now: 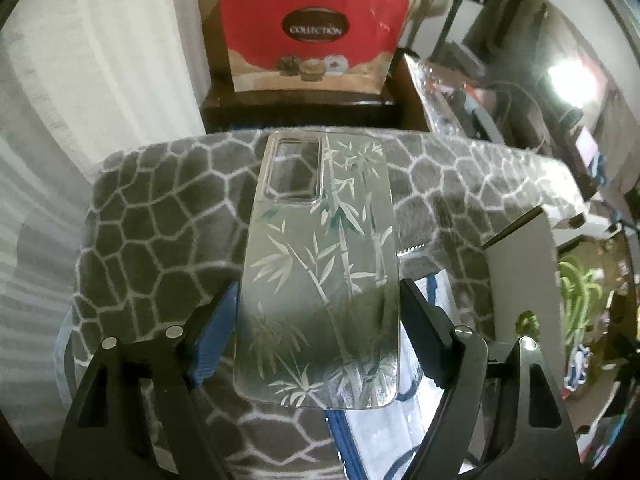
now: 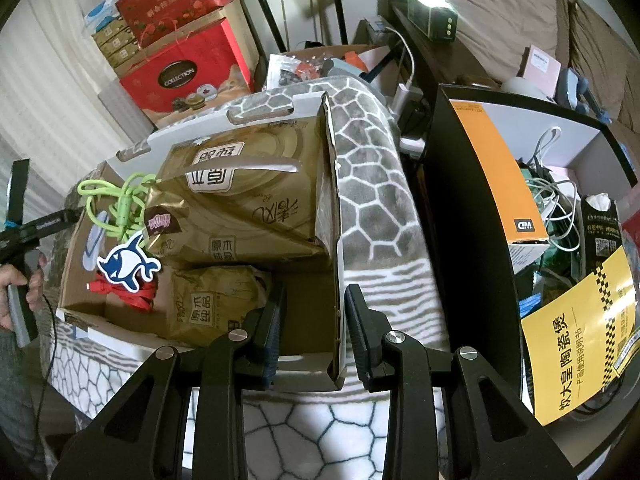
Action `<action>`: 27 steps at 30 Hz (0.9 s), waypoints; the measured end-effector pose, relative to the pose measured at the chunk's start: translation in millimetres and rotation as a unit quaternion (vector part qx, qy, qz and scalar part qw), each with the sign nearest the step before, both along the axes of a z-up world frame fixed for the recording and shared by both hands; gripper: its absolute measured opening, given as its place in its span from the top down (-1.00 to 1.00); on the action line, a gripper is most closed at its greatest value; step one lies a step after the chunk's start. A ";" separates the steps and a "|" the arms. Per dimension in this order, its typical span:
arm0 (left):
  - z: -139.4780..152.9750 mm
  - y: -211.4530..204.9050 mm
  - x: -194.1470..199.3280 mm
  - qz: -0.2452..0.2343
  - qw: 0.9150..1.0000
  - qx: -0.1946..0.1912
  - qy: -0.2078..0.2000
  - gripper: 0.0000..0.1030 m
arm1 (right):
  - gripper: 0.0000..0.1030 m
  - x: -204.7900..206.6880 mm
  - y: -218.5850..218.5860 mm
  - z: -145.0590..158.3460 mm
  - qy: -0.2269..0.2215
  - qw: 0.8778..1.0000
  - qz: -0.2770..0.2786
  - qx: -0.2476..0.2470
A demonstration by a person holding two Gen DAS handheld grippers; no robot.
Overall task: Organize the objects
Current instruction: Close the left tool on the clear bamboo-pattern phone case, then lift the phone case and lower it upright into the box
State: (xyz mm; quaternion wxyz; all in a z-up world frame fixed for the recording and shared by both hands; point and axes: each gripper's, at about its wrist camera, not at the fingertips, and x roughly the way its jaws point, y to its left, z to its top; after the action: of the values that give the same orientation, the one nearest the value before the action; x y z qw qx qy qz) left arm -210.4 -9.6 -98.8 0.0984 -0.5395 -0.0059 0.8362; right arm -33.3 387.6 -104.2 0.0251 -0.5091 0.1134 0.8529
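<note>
Left hand-held gripper (image 1: pixel 318 320) clamps a clear bamboo-printed phone case (image 1: pixel 320 264); right hand-held gripper (image 2: pixel 314 334) gapes empty.

The right gripper (image 2: pixel 312 320) is held open over the near right corner of a cardboard box (image 2: pixel 316 368), one finger on each side of the box's right wall. Inside, two gold tissue packs (image 2: pixel 244 200) are stacked, a green cable (image 2: pixel 120 204) is coiled at the left, and a shark sticker (image 2: pixel 126 262) is laid above a red cable (image 2: pixel 136 296). A grey patterned blanket (image 2: pixel 376 216) is spread underneath.
</note>
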 end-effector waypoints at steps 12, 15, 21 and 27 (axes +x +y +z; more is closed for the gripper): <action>76.8 5.9 54.4 -0.046 0.994 0.070 0.067 -0.48 | 0.40 0.9 -0.7 -1.5 -0.002 1.000 0.000 0.000; 87.2 24.5 65.7 -0.074 0.992 0.077 0.064 -0.48 | 0.40 1.8 -0.9 -2.7 -0.002 1.000 0.000 0.002; 78.5 61.5 77.0 -0.099 0.992 0.077 0.034 -0.48 | 0.37 2.0 -1.1 -2.7 -0.002 1.000 0.001 0.001; 70.3 90.9 84.0 -0.103 0.991 0.079 0.014 -0.48 | 0.33 1.5 -1.8 -3.1 -0.002 1.000 0.001 0.000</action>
State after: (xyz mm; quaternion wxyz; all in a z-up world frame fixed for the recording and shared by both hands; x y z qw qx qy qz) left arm -126.4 81.3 -28.5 0.2262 -0.5164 -0.0151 0.8258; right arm -31.8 385.9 -107.3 0.0250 -0.5112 0.1130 0.8516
